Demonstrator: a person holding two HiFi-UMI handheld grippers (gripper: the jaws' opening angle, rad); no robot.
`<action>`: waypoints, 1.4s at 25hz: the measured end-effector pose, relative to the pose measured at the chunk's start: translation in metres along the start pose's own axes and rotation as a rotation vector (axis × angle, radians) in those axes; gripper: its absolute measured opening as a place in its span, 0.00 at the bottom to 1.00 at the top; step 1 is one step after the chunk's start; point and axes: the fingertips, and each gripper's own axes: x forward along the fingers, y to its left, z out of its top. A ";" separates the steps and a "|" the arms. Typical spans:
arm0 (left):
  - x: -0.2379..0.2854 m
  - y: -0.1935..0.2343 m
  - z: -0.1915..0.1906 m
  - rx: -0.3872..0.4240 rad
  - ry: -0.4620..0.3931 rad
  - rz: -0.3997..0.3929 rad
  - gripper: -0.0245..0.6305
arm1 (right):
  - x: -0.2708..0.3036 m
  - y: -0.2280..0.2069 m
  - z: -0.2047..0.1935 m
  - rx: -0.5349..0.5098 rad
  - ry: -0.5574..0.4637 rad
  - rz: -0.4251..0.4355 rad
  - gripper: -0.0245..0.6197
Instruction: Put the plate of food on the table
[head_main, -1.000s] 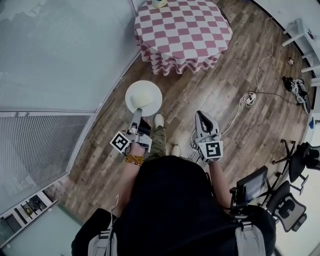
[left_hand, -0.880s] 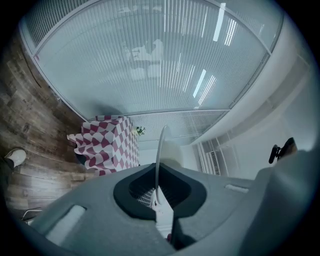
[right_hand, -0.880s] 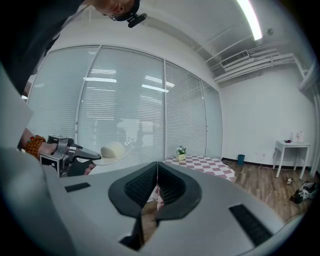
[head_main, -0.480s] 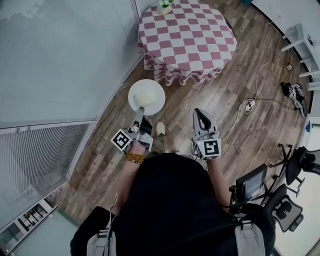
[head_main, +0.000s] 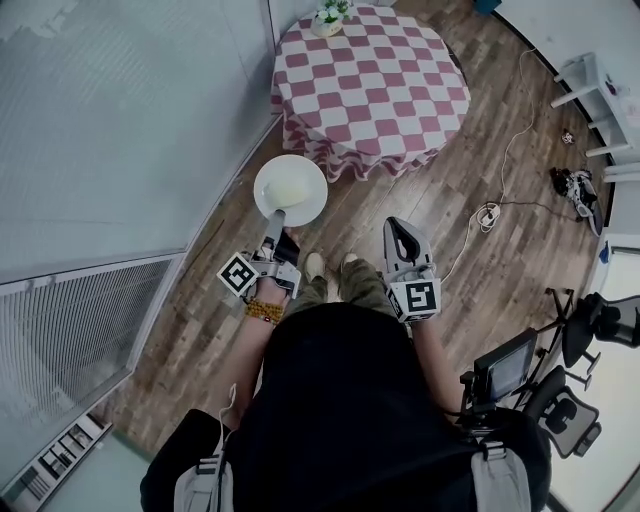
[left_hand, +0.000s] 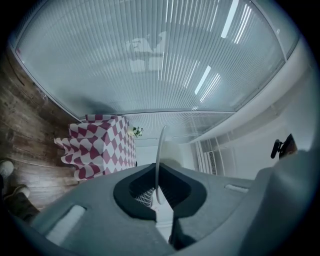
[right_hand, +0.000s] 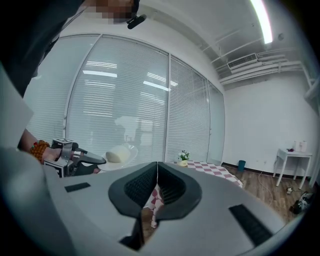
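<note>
A white plate (head_main: 291, 189) with a pale mound of food hangs over the wooden floor, held by its near rim in my left gripper (head_main: 276, 219), which is shut on it. In the left gripper view the plate (left_hand: 160, 155) stands edge-on between the jaws. The round table (head_main: 368, 80) with a red-and-white checked cloth stands just beyond the plate, also visible in the left gripper view as the table (left_hand: 100, 150). My right gripper (head_main: 401, 237) is shut with nothing in it, level with the left one. The right gripper view shows the plate (right_hand: 119, 155) and the table (right_hand: 207, 167).
A small flower pot (head_main: 325, 18) stands at the table's far edge. A glass wall with blinds (head_main: 130, 130) runs along the left. A white cable (head_main: 495, 190) lies on the floor at right, with a white side table (head_main: 600, 95) and office chairs (head_main: 590, 340) beyond.
The person has walked toward the table, so it sits closer in the head view. The plate remains held in the left gripper and both grippers keep their pose.
</note>
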 end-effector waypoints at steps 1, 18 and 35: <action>0.002 0.000 0.002 0.003 -0.003 0.000 0.06 | 0.003 -0.001 0.000 0.001 0.001 0.000 0.05; 0.062 0.014 0.042 0.054 -0.108 0.059 0.06 | 0.104 -0.058 -0.002 0.037 -0.018 0.077 0.05; 0.179 0.010 0.062 0.120 -0.125 0.110 0.06 | 0.200 -0.139 -0.016 0.116 -0.006 0.123 0.05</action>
